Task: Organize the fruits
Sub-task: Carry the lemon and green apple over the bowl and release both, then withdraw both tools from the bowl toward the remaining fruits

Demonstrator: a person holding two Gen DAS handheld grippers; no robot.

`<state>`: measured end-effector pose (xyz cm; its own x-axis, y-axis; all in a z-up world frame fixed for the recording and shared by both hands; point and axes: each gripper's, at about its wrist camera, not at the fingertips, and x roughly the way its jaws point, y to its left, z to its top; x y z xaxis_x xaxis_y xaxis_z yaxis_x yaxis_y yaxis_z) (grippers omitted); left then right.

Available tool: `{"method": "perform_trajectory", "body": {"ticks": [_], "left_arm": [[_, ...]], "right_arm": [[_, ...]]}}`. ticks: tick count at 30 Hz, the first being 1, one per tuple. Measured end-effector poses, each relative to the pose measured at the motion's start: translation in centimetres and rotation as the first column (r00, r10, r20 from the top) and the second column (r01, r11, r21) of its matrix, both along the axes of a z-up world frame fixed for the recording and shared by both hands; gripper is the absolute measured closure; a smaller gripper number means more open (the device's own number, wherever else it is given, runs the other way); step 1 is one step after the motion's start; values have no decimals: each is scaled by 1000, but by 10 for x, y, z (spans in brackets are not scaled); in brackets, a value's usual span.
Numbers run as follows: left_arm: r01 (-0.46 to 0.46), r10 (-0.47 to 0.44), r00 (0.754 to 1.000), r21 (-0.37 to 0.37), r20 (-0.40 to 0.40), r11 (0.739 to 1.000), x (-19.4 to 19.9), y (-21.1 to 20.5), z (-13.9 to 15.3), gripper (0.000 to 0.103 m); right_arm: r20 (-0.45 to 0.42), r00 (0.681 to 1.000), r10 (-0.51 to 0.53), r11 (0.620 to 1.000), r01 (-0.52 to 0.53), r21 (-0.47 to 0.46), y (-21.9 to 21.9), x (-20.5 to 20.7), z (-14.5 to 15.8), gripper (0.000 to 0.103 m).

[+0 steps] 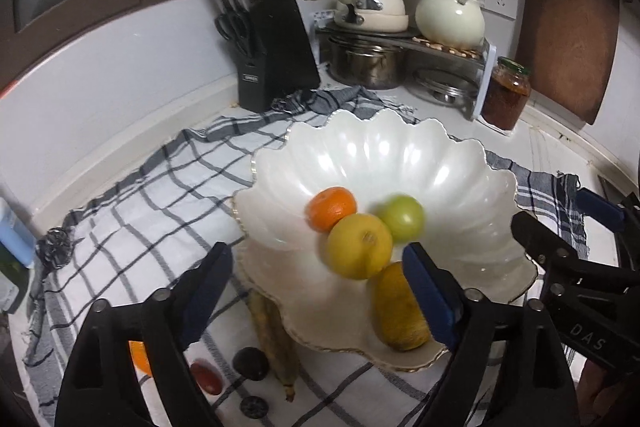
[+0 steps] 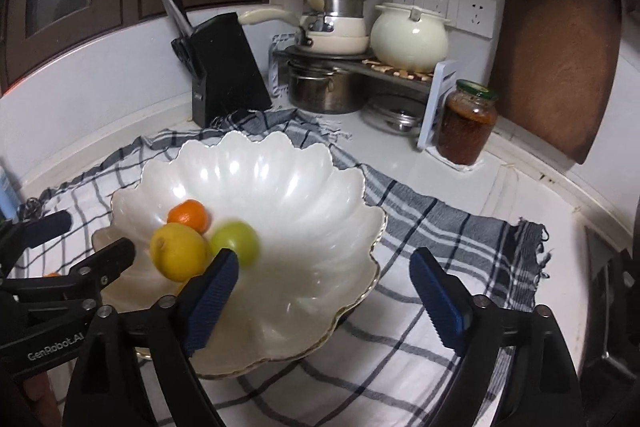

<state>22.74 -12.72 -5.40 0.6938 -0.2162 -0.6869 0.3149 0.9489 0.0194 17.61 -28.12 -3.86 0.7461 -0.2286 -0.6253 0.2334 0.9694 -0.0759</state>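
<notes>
A white scalloped bowl (image 1: 420,155) sits on a checked cloth (image 1: 132,211). In it lie an orange (image 1: 332,207), a lemon (image 1: 359,246), a blurred green fruit (image 1: 402,218) and a kiwi (image 1: 400,311). My left gripper (image 1: 318,285) is open over the bowl's near rim. My right gripper (image 2: 324,287) is open above the bowl (image 2: 280,183); it shows the orange (image 2: 188,214), lemon (image 2: 178,251) and green fruit (image 2: 236,239). On the cloth before the bowl lie a brownish banana (image 1: 276,339), a dark plum (image 1: 250,363), a red fruit (image 1: 206,378) and an orange piece (image 1: 141,357).
A black knife block (image 1: 272,51) stands at the back left. A rack with pots (image 1: 372,63) and a cream kettle (image 1: 450,15) is behind the bowl. A jar of red sauce (image 1: 506,93) and a wooden board (image 1: 568,27) stand at the back right.
</notes>
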Motion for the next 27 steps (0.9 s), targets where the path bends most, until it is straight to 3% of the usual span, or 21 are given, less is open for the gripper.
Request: {"method": "perform_trajectory", "body": {"ticks": [7,27], "left_arm": [[-52,52,997,16,50,998,-15,22,13,1],[-149,148,982,2,114,989,-55,98,37,0]], "right_arm": [[22,1000,-13,1000,14,-20,12,-10,11,9],[68,996,58,998,-56,-26,79,-37,31,9]]}}
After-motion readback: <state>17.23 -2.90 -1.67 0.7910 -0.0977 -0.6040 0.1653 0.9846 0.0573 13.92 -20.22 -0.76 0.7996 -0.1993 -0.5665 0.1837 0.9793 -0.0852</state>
